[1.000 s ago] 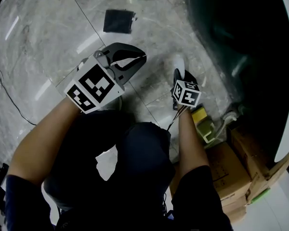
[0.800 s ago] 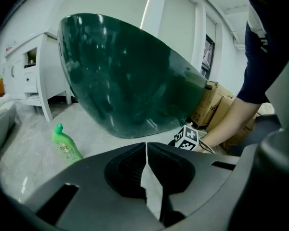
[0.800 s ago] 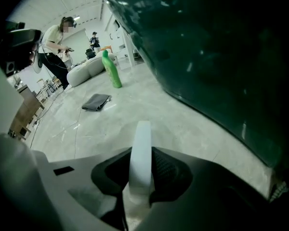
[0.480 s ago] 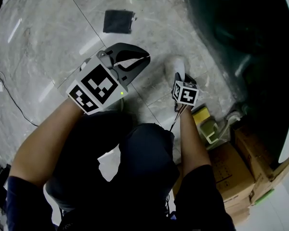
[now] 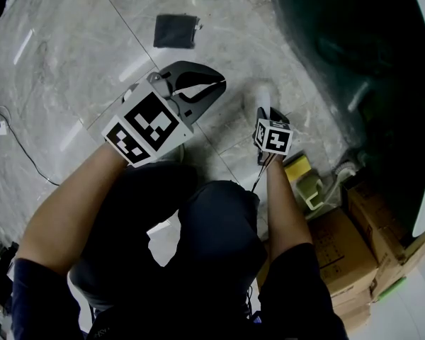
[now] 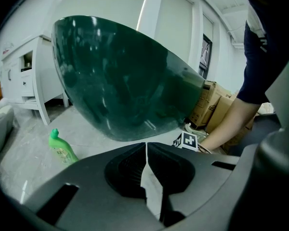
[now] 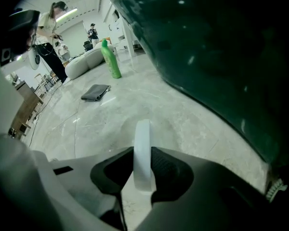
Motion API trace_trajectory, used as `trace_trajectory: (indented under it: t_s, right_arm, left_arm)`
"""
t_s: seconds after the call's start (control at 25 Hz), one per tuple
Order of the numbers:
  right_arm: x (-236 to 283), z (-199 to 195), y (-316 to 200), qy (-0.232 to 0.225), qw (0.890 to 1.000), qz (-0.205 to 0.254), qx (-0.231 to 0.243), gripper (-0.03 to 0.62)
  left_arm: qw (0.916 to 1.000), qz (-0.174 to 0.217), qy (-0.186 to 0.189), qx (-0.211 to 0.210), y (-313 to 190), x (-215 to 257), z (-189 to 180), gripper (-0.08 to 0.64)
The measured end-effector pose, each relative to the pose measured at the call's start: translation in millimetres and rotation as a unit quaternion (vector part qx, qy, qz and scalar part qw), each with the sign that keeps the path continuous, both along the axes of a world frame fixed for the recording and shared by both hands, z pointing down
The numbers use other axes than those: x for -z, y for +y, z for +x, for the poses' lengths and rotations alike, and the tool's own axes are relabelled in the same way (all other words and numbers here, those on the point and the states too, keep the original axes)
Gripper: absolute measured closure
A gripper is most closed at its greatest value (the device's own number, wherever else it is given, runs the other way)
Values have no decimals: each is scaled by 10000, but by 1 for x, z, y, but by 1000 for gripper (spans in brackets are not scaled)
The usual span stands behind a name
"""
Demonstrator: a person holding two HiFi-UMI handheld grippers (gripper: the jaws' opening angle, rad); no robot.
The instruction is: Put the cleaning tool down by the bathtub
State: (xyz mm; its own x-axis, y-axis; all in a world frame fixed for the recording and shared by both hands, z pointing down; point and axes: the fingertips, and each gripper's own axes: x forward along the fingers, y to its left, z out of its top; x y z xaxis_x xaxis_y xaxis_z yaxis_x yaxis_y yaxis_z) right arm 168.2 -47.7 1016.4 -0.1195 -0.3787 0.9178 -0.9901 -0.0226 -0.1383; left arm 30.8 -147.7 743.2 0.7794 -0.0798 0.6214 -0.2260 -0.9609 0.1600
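Right gripper view: right gripper (image 7: 142, 153), jaws just easing open, pinches flat white plastic tool handle (image 7: 143, 129), likely light, stiff; dark green bathtub (image 7: 221, 57) two o'clock.

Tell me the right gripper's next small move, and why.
Probably open the right gripper fully, then back straight off. The white tool sits between its jaws, which have just been opening, though the pads seem to touch it. It reaches down to the floor right beside the tub, so the spot looks right.
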Motion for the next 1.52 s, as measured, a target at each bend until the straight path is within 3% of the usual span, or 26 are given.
trace_trajectory:
  t_s: [0.36, 0.76, 1.52]
  right_arm:
    - [24, -4, 2, -29, 9999, 161, -18, 423]
    - [115, -8, -8, -35, 9987, 489, 128, 408]
    - [362, -31, -28, -213, 9903, 1335, 333, 399]
  left_arm:
    - [9999, -76, 5, 149, 10, 3, -12, 523]
    - [9979, -423, 96, 487, 28, 35, -22, 523]
    - [9964, -300, 317, 734, 27, 225, -33, 523]
